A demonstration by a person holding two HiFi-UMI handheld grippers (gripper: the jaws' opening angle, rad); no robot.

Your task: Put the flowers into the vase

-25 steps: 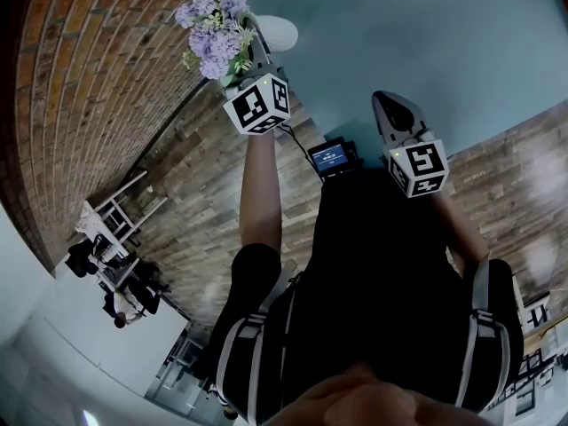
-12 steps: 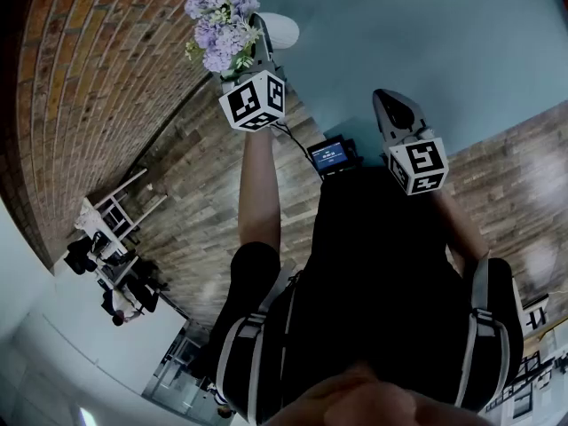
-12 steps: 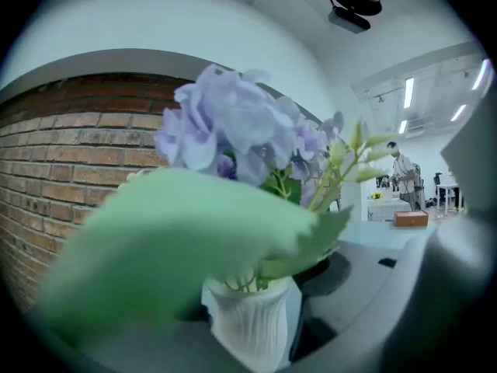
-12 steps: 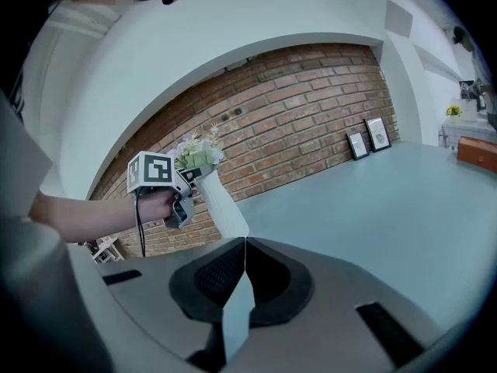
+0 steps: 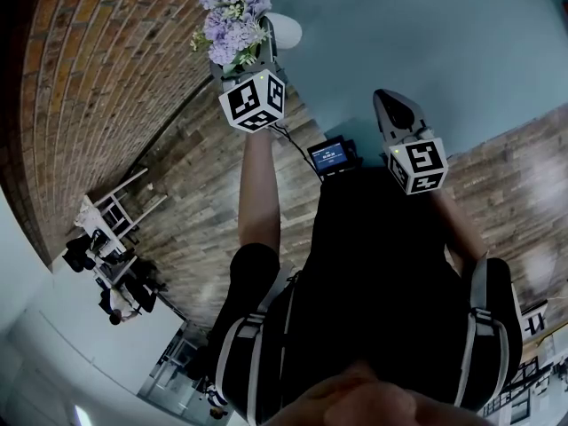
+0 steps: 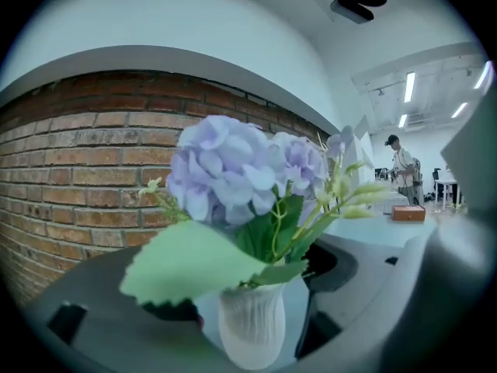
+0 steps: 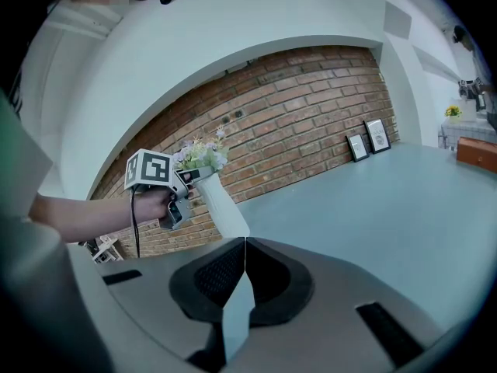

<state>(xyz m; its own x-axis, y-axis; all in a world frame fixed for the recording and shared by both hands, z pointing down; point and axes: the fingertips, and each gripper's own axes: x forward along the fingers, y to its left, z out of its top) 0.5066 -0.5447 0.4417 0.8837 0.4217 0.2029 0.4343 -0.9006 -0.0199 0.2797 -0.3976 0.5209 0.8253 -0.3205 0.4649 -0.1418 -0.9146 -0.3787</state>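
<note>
My left tongs [image 5: 258, 50] have just been opening off the flowers [image 6: 233, 177], which stand in the vase [image 6: 250, 326] at the far left, so the task looks done; my right tongs [image 7: 245, 247] are closed, empty

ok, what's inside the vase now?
A bunch of purple flowers stands in the white vase, with blooms and leaves above the rim. The vase wall hides the stems below the rim, so how deep they sit cannot be seen.
</note>
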